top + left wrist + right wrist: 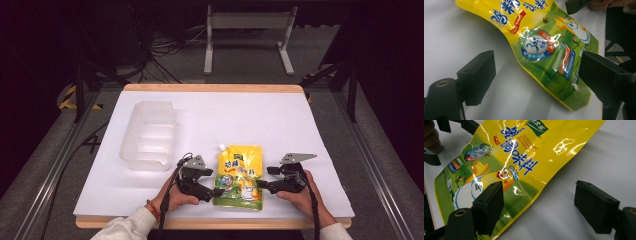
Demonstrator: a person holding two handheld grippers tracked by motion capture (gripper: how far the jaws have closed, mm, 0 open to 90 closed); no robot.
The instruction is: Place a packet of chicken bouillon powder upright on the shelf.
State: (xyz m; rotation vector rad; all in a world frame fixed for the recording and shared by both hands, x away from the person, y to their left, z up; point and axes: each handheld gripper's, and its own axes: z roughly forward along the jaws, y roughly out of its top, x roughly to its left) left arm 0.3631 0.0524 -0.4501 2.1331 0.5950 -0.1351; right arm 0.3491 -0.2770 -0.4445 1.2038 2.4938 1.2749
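A yellow and green spouted pouch (239,176) lies flat on the white table (250,120) near its front edge, with the white spout at the far left corner. My left gripper (216,191) is at the pouch's left lower edge and open. In the left gripper view one jaw is over bare table and the other over the pouch's (541,47) green bottom corner, left gripper (537,75). My right gripper (261,184) stands open at the pouch's right edge. In the right gripper view the pouch (524,157) edge runs between the wide jaws of the right gripper (542,207).
A clear plastic container (149,134) with ribbed walls stands on the table to the left, beyond my left hand. The table's wooden front edge (210,222) runs just below both hands. A grey metal frame (247,30) stands on the floor behind the table.
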